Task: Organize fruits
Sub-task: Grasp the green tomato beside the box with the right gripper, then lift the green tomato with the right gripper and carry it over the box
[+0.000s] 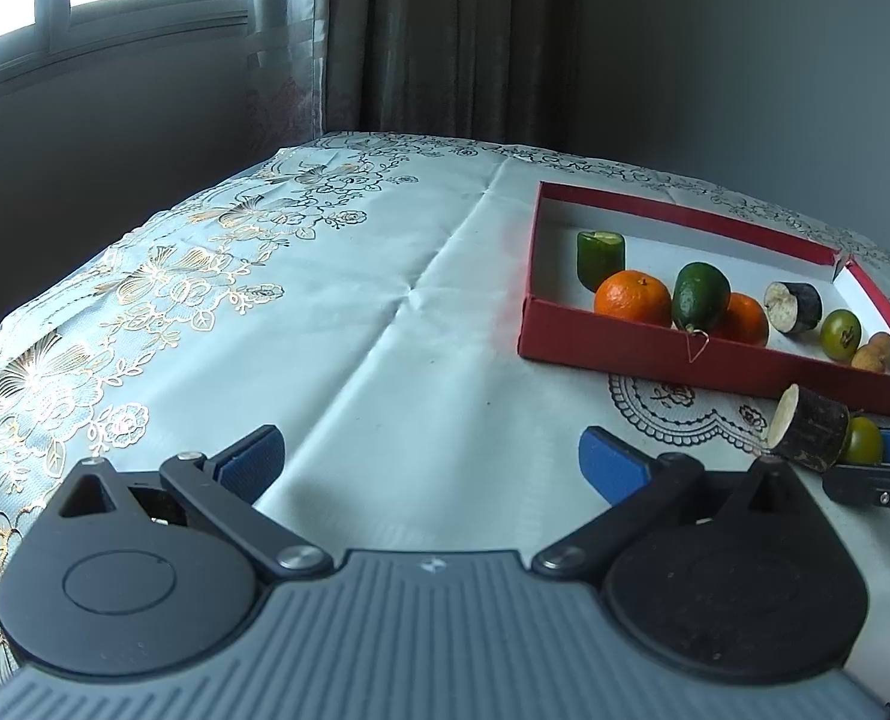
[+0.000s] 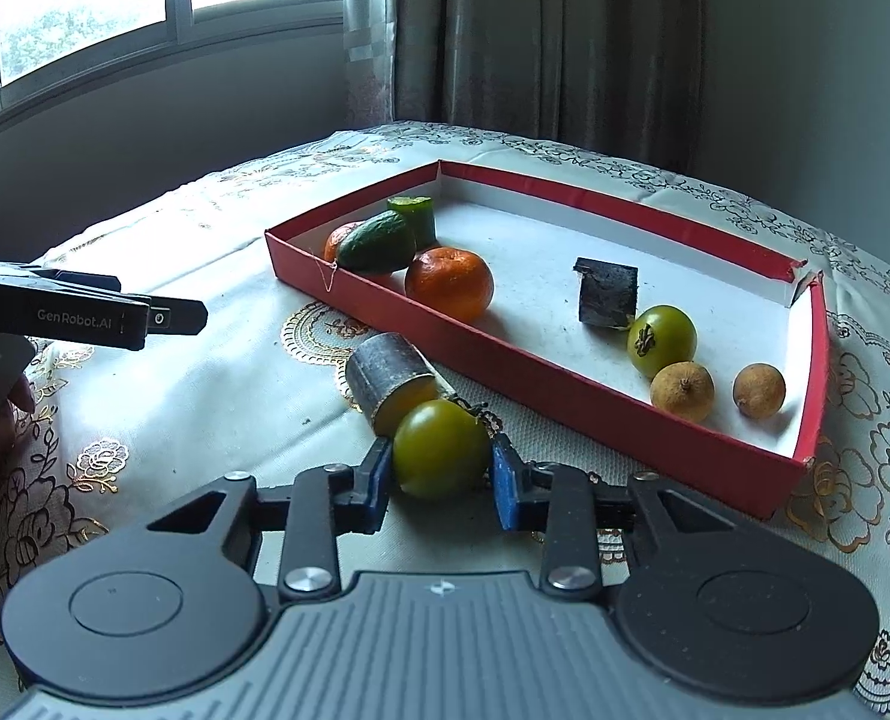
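Right tool clamped on green tomato, on desk just outside red box; left tool apart, empty; risk: tomato touches dark cane piece, lift may roll it; round skin may slip pads.

right claw pinched shut (blue pads gripping); left claw spread wide, angled down.
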Motion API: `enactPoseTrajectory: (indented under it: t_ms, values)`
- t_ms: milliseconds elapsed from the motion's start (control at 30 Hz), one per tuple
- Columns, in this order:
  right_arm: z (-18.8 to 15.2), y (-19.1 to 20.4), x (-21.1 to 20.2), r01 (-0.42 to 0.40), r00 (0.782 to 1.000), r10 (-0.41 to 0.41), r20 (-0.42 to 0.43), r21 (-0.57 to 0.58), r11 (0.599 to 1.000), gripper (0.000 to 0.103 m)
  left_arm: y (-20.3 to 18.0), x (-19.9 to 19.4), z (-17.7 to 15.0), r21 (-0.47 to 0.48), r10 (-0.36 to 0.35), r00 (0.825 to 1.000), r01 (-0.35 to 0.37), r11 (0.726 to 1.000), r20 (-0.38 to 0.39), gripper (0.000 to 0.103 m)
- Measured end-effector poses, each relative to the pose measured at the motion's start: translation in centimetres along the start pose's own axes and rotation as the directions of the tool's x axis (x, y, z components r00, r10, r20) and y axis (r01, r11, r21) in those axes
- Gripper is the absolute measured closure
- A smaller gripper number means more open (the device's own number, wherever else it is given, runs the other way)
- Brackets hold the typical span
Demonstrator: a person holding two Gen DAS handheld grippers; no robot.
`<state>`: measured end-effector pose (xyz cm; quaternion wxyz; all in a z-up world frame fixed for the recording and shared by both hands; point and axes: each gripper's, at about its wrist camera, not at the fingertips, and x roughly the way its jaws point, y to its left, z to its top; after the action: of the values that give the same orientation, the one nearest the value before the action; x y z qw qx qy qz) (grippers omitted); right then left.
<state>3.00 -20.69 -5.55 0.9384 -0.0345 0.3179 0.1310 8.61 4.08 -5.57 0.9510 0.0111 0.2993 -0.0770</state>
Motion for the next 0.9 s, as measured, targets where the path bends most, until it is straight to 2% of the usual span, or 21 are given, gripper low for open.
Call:
enactPoseTrajectory:
  t_ms: [900]
  values:
    - [-2.4, -1.1, -3.5, 0.011, 0.999, -0.018, 0.046, 0.148, 0.989, 0.07, 0.0, 0.1, -0.1, 0.008, 0.022, 1.0, -0.022, 1.0, -0.005, 0.0]
